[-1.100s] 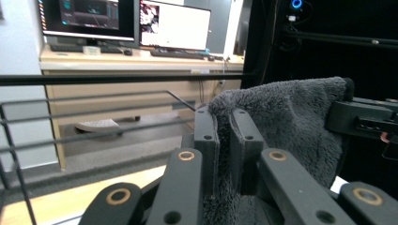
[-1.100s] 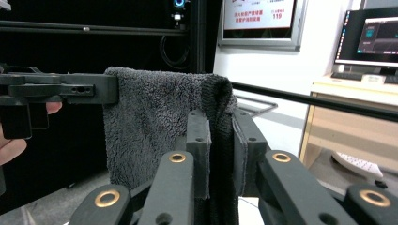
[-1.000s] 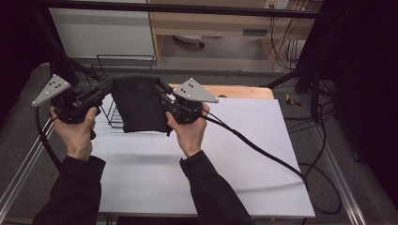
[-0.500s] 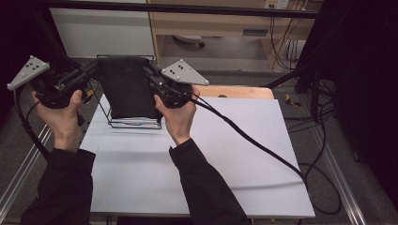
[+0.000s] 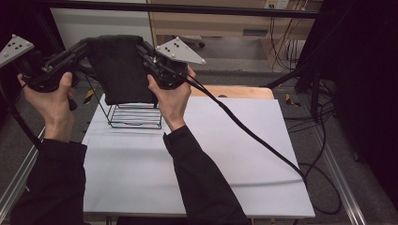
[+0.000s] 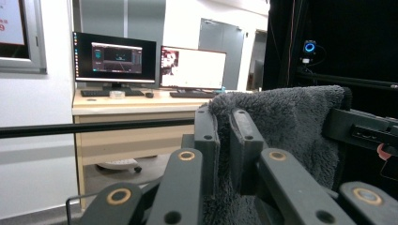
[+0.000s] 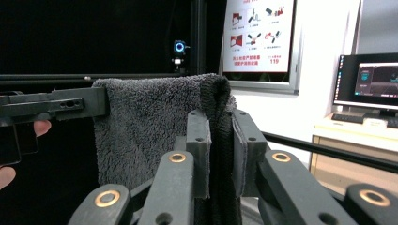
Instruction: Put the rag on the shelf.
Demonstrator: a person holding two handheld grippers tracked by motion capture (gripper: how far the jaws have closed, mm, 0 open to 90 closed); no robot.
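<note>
dark grey towel (image 5: 121,68) held up in the air, stretched between both tools, hanging folded with lower edge just above a black wire rack (image 5: 135,116). left tool (image 5: 80,48) clamped on the towel's upper left corner; in the left gripper view, fluffy cloth pinched between the two black pads (image 6: 206,140), rest of the towel (image 6: 286,126) spreading off to the right. right tool (image 5: 143,50) clamped on the upper right corner; in the right gripper view, doubled towel edge (image 7: 218,122) squeezed between the pads (image 7: 198,145), towel face running left toward the other tool (image 7: 56,107). top edge of towel roughly level between the two grips. rack standing on the white desk (image 5: 225,154) at its far left part, near the back edge. towel clear of the desk, whether it brushes the rack top cannot be told. cable (image 5: 244,131) trailing from right tool across the desk to the right.
</note>
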